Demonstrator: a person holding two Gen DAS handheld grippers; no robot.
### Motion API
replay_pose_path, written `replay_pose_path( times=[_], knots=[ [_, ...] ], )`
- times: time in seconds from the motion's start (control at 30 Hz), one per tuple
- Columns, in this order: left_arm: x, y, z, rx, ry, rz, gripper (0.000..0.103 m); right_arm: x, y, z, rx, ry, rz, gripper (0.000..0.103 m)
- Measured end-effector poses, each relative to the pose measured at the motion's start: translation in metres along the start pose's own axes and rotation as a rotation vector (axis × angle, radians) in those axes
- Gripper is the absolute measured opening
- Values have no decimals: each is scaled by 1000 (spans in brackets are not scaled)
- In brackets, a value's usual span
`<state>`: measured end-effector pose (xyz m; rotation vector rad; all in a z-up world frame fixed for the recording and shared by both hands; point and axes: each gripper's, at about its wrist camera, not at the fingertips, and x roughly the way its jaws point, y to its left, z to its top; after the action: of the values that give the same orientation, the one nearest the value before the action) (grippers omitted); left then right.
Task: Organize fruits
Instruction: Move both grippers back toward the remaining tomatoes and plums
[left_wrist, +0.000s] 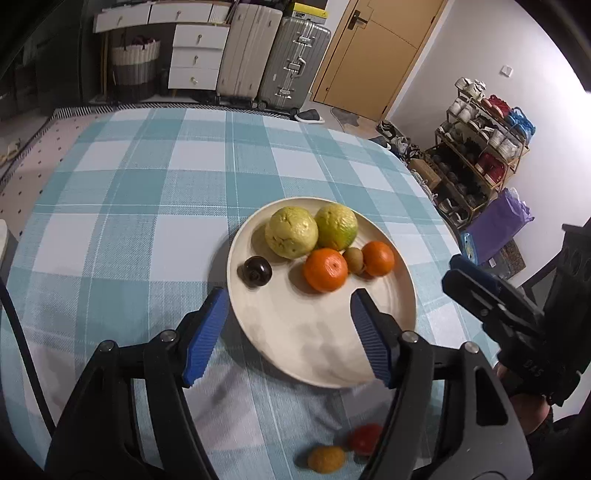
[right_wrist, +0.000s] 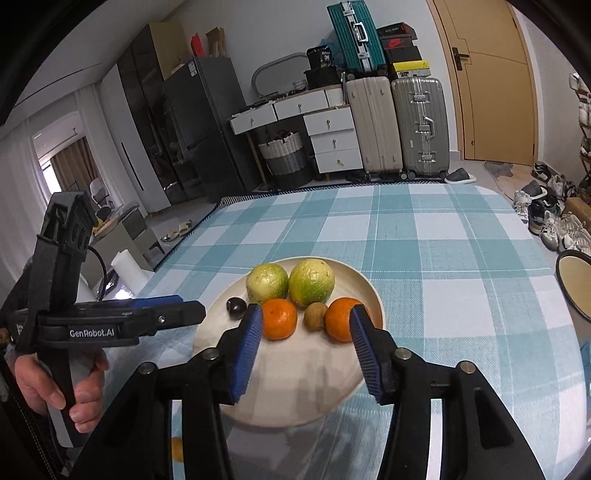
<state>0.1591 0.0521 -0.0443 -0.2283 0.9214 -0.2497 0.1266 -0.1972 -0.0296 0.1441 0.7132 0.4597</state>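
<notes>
From my left wrist, my left gripper (left_wrist: 290, 299) hangs spread and empty over the near part of the plate (left_wrist: 400, 314), its ribbed blue pads clear of all fruit. The plate is smooth, pale and shallow-rimmed, so I judge a nudge could send the round fruit rolling off. Two loose fruits (left_wrist: 345, 448) lie on the checked tablecloth (left_wrist: 147, 192) near me, blurred; they could roll off the edge.

From my right wrist, my right gripper (right_wrist: 306, 314) is also spread, pinching nothing. Its tips stand in front of the two glossy oranges (right_wrist: 279, 319), beside a fuzzy brown kiwi (right_wrist: 316, 315), two bumpy green fruits (right_wrist: 311, 282) and a small dark fruit (right_wrist: 236, 305). Closing carelessly could bruise skins.
</notes>
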Motion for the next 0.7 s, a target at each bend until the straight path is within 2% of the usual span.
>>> replay_pose_path(
  times=[0.07,0.1,0.2,0.3,0.53,0.6,0.7],
  knots=[
    [-7,-5,-6,15,-7,10,67,-10,3,-3,-4,-18,3,65],
    [-10,-8,-9,21,-10,16,70,-15,4,-5,-6,-28,5,71],
    [-20,-16,-18,44,-18,60,82,-29,9,-10,-11,-51,13,77],
    [-28,-22,-26,64,-32,76,82,-41,12,-16,-7,-74,11,87],
    [-49,-37,-48,107,-77,145,87,-62,11,-28,26,-91,17,97],
    [-54,-40,-55,109,-95,176,100,-67,12,-32,36,-88,21,99],
    [-60,-41,-61,114,-112,185,101,-74,13,-38,38,-90,27,100]
  ],
)
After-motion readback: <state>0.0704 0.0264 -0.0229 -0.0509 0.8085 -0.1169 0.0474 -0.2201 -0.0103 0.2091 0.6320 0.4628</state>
